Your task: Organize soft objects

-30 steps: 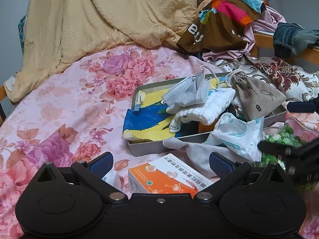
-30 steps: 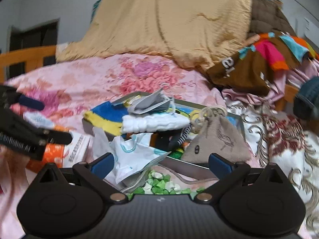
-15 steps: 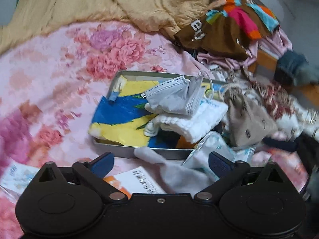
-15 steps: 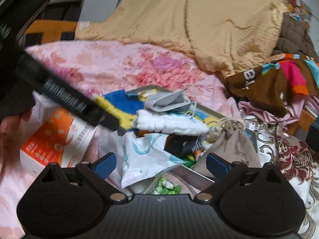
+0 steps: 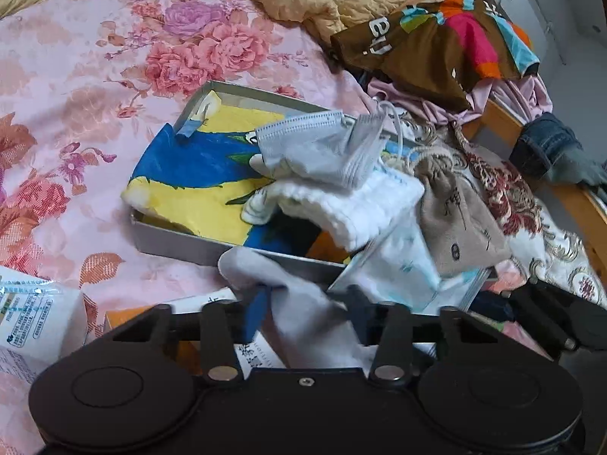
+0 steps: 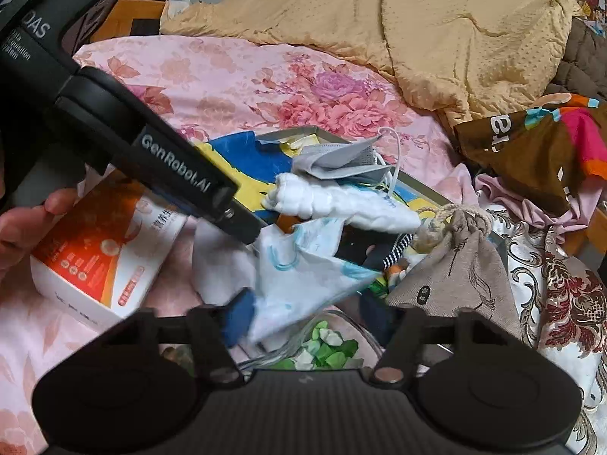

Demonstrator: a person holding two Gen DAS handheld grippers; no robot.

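On the bed [image 5: 76,87], with its pink floral sheet, a shallow grey box [image 5: 170,244] holds a pile of soft things. A blue and yellow cloth [image 5: 189,174] lines its floor, a folded white towel [image 5: 349,204] lies across that, and a grey face mask [image 5: 322,151] sits on top. A beige drawstring pouch [image 5: 459,220] leans over the box's right edge.

The left tool [image 5: 307,305] has its fingers drawn in around a white cloth [image 5: 273,276] that hangs over the box's near wall onto the bed; the blue pad [image 5: 256,309] touches the cloth, so it looks clamped on it. An orange and white carton [image 6: 98,250] lies on the sheet just beside it.

The right tool [image 6: 315,314] is closing on a white packet with light blue print [image 6: 299,276] at the box's near right corner. Its left pad [image 6: 237,316] meets the packet's edge, but the right finger is dark and blurred, so whether the grip is made cannot be told. A clear bag of green and white pieces [image 6: 322,345] lies under it.
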